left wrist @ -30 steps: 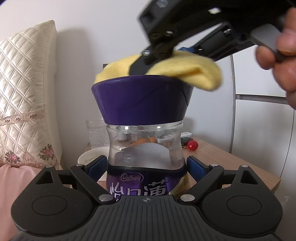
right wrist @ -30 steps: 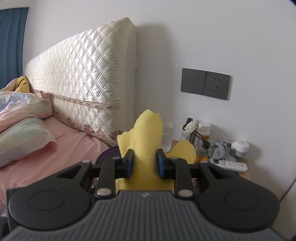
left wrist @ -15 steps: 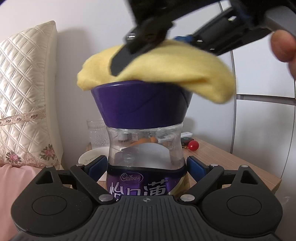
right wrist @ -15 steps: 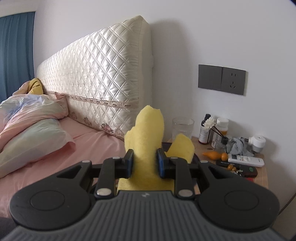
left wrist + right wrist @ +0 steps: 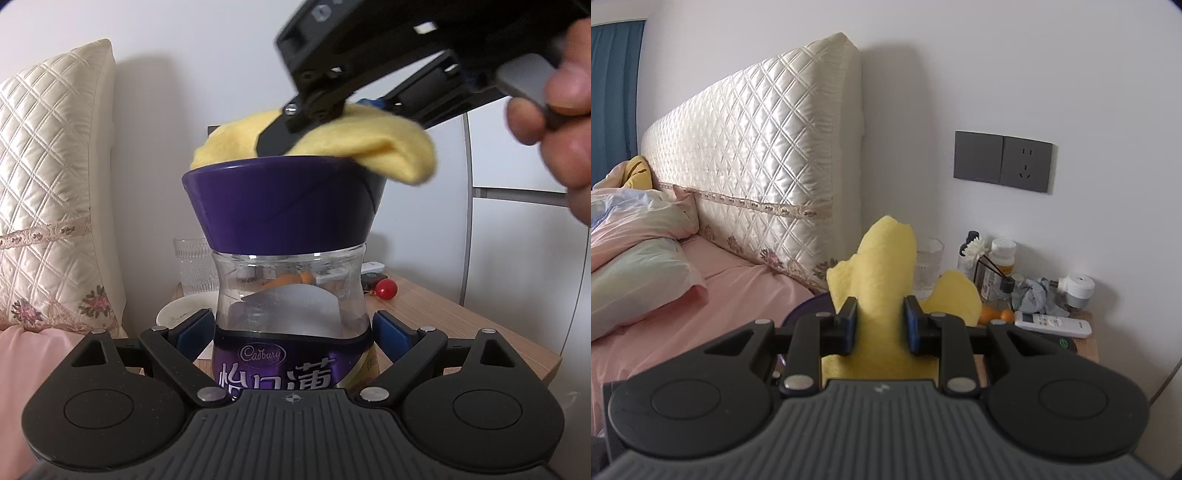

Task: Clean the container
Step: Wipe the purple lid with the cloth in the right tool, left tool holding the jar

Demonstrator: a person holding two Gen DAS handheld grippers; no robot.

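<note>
Cloth (image 5: 373, 147) swept back rightward across purple lid (image 5: 284, 203) | right hand-held gripper (image 5: 880, 325) clenched on cloth | left hand-held gripper (image 5: 293, 332) clamps container (image 5: 291, 314) between fingers | advice: keep light downward pressure, jar steady.

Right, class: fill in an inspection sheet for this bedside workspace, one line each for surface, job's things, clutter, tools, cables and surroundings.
Surface: wooden bedside table.
Job's things: Cadbury jar, upright, purple lid on; yellow cloth lying on the lid top.
Clutter: ribbed glass, white dish, red ball, remote, bottles, grey rag.
Tools: left tool astride the jar, contact unclear; right tool shut on the cloth.
Cables: nothing seen.
Surroundings: quilted headboard, pink bedding, wall socket.
</note>
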